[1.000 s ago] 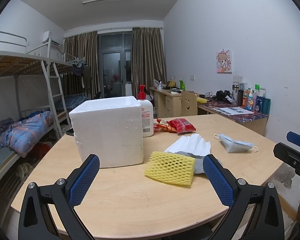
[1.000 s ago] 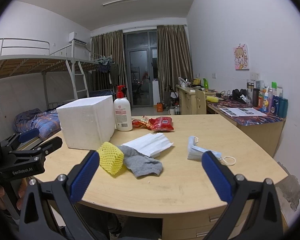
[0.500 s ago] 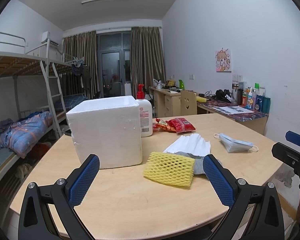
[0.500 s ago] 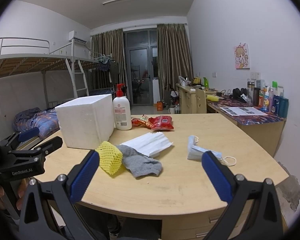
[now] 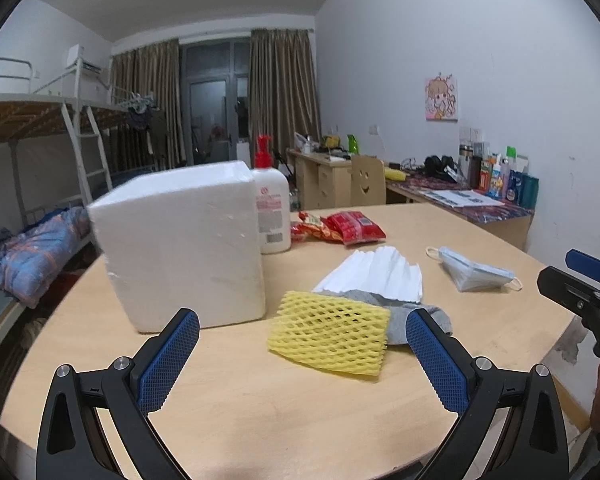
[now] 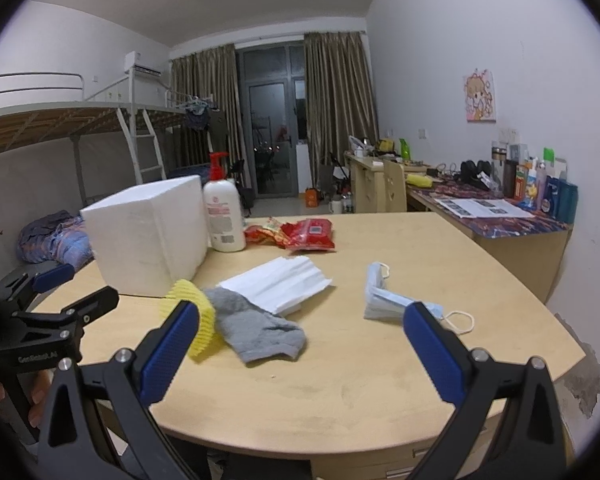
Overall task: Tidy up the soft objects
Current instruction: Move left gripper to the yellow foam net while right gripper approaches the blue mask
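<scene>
My left gripper [image 5: 302, 350] is spread wide, its blue cross-hatched pads [image 5: 168, 360] empty and touching nothing as it hangs above the near edge of the table [image 5: 260, 408]. My right gripper [image 6: 300, 344] is equally wide apart and holds nothing.

Through the left camera, the yellow foam net [image 5: 330, 336] lies flat on the wood just ahead, between the two fingers in the frame and closer to the right one. Its mesh is an open diamond weave, soft and puffy, roughly rectangular. Behind it and touching it is the grey sock [image 5: 404, 320], partly covered by the net. A white pleated foam sheet [image 5: 376, 276] lies behind the sock, overlapping it. Further right, well apart, a pale blue face mask [image 5: 472, 274] rests folded with its ear loops out.

From the right camera, the sock [image 6: 260, 326] sprawls limp and knitted between my fingers, the net [image 6: 198, 316] curled beside it just behind my left pad, and the mask [image 6: 388, 300] near my right pad.

A white styrofoam box [image 5: 180, 244], blocky with a grainy surface, stands to the left of the net, apart from it. A white pump bottle [image 5: 272, 212] with a red top stands behind the box, and red snack packets [image 5: 340, 228] lie beside it.
</scene>
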